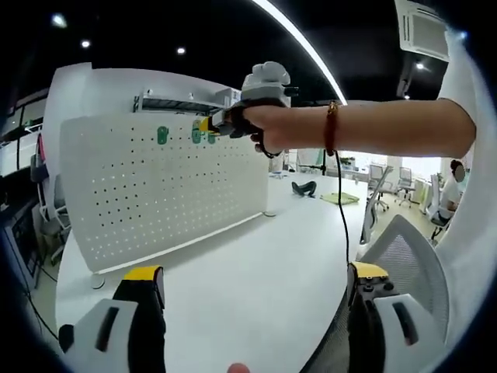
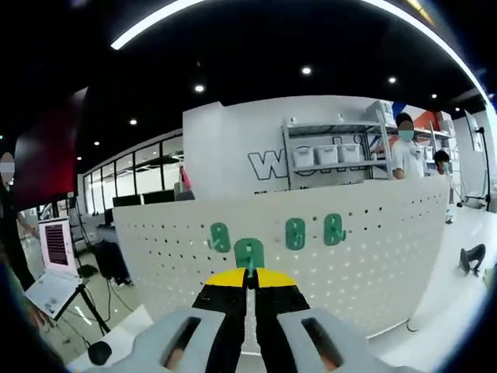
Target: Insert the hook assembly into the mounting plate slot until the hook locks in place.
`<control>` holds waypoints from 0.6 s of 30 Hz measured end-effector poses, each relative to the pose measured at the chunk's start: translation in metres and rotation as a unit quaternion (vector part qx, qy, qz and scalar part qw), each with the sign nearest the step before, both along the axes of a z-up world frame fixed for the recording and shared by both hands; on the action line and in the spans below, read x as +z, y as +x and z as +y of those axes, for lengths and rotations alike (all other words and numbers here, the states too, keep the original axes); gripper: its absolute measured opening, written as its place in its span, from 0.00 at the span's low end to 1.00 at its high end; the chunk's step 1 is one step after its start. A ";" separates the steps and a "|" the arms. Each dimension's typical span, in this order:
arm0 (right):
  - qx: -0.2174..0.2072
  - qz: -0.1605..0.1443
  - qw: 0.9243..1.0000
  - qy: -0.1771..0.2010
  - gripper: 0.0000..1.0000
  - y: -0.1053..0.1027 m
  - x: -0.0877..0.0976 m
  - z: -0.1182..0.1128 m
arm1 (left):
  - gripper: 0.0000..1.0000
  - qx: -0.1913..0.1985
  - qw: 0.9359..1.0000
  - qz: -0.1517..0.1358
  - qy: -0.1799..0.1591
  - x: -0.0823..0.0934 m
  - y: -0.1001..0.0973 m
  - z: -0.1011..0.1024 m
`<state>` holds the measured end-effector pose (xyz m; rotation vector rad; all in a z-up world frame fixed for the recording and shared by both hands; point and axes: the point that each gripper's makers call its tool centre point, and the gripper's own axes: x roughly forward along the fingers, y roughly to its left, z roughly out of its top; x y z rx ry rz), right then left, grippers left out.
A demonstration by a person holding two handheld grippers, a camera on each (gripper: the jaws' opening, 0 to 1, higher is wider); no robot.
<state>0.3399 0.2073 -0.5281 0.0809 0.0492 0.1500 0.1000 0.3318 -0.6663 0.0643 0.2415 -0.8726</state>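
1. My right gripper (image 2: 248, 281) has its yellow-tipped jaws pressed together on a green hook (image 2: 248, 254), pinching it by its lower stem.
2. In the right gripper view that hook stands upright in front of the white pegboard (image 2: 373, 256); I cannot tell whether it touches the board or sits just off it.
3. Three more green hooks are on the same board: one (image 2: 220, 236) just left of the held hook and slightly higher, and two to its right (image 2: 295, 233) (image 2: 334, 228).
4. In the left gripper view I see the right gripper (image 1: 208, 124) held up by a hand (image 1: 268, 128), its yellow tips at the upper part of the pegboard (image 1: 155, 194), beside a green hook (image 1: 162, 135) to its left.
5. The pegboard stands upright on a white table (image 1: 256, 272), along its far edge.
6. My left gripper (image 1: 256, 280) has its jaws spread wide, nothing between them, low over the table and well apart from the board.
7. A mesh chair back (image 1: 408, 256) sits beside the right jaw of the left gripper.
8. A shelf rack with white bins (image 2: 334, 155) stands behind the board, with people near it.
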 end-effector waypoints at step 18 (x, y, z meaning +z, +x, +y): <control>-0.026 -0.003 1.000 0.006 0.01 0.029 0.012 -0.002 | 1.00 0.010 1.000 0.007 -0.003 -0.003 0.005 0.011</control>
